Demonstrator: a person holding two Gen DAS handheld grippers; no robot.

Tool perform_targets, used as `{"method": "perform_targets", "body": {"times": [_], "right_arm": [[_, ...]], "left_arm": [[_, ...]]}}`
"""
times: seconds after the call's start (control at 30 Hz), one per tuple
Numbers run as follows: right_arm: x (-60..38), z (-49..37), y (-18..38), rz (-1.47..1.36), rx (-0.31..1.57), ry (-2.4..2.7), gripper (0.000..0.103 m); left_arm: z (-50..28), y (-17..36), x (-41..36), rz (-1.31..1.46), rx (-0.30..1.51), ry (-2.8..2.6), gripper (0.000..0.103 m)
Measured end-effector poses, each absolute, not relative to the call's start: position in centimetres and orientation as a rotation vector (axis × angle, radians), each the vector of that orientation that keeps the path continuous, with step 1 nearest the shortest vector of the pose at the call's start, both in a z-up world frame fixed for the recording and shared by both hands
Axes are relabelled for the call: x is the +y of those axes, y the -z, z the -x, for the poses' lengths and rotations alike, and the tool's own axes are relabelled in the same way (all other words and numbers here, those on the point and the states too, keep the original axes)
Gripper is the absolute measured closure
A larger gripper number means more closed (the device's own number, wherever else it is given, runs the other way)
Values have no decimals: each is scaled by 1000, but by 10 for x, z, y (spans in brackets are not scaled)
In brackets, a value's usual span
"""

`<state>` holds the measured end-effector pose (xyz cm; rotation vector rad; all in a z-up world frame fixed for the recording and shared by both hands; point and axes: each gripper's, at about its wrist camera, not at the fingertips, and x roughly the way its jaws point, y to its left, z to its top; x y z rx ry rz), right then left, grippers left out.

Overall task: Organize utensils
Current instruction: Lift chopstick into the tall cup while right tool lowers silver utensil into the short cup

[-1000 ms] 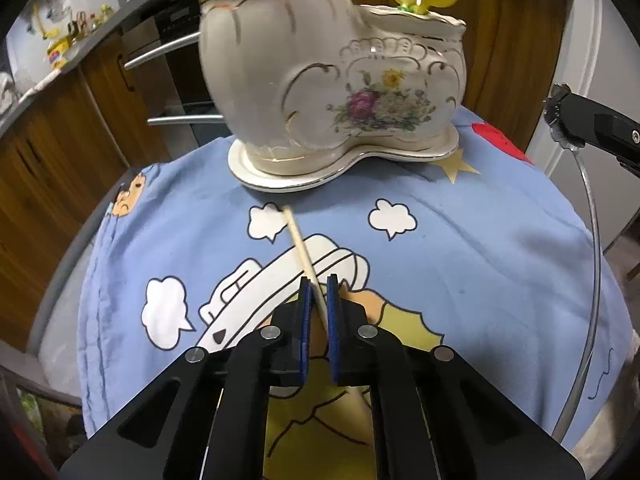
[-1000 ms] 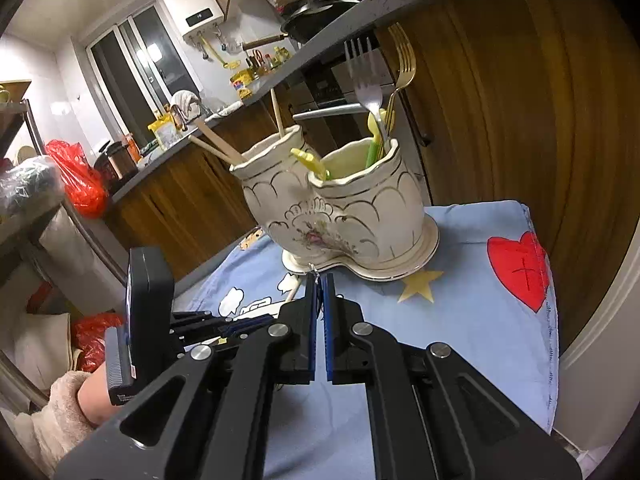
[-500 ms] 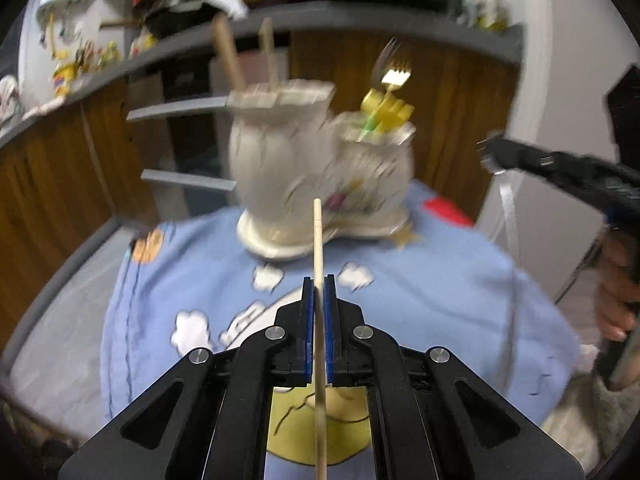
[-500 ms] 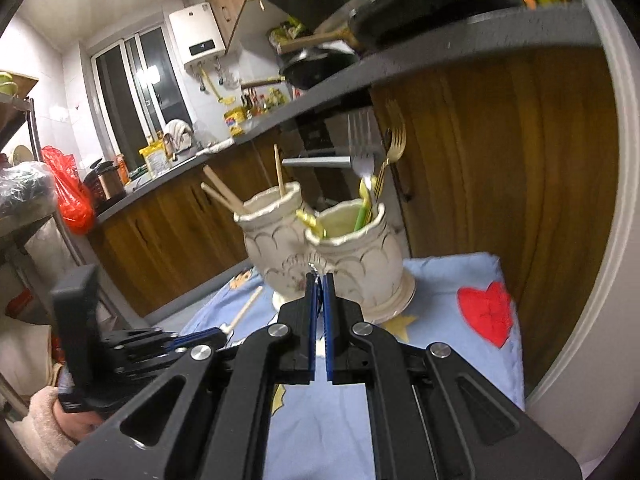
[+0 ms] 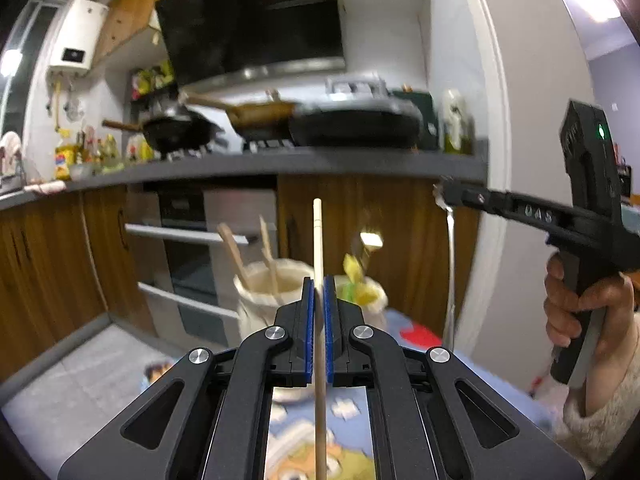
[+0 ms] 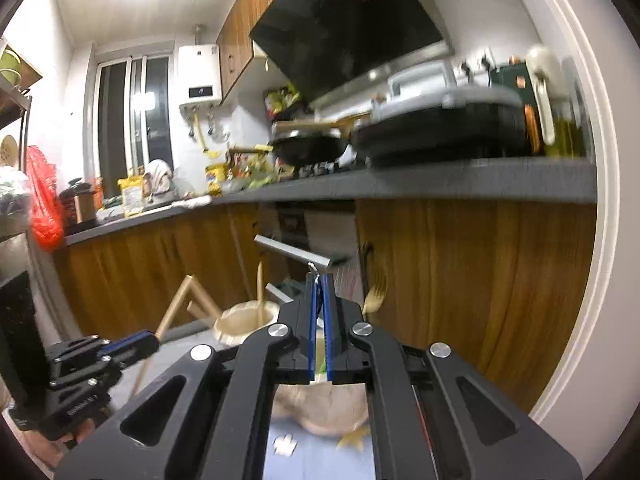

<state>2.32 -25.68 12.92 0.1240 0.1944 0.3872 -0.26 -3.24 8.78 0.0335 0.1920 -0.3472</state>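
Now the left gripper [image 5: 319,300] has lifted clear of the cloth, its fingers clamped on a wooden chopstick [image 5: 318,240] that stands upright between them, where a second ago it lay slanted on the table. Beyond the fingertips sits the ceramic holder [image 5: 272,284], chopsticks in its left cup. The right gripper [image 6: 319,304] pinches a thin metal handle [image 5: 451,264]. Dropping it in looks next

Left tongs [image 5: 318,312] raised, pads pinched together, right tongs [image 6: 319,312] level, nearly closed
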Motion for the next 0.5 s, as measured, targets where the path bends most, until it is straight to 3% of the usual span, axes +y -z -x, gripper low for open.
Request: {"method": "perform_targets", "body": {"times": [0.5], "right_arm": [[-273,-69,-150,-182,-23,-193,100]], "left_arm": [[-104,-133,23,203,-63,200,98]]}}
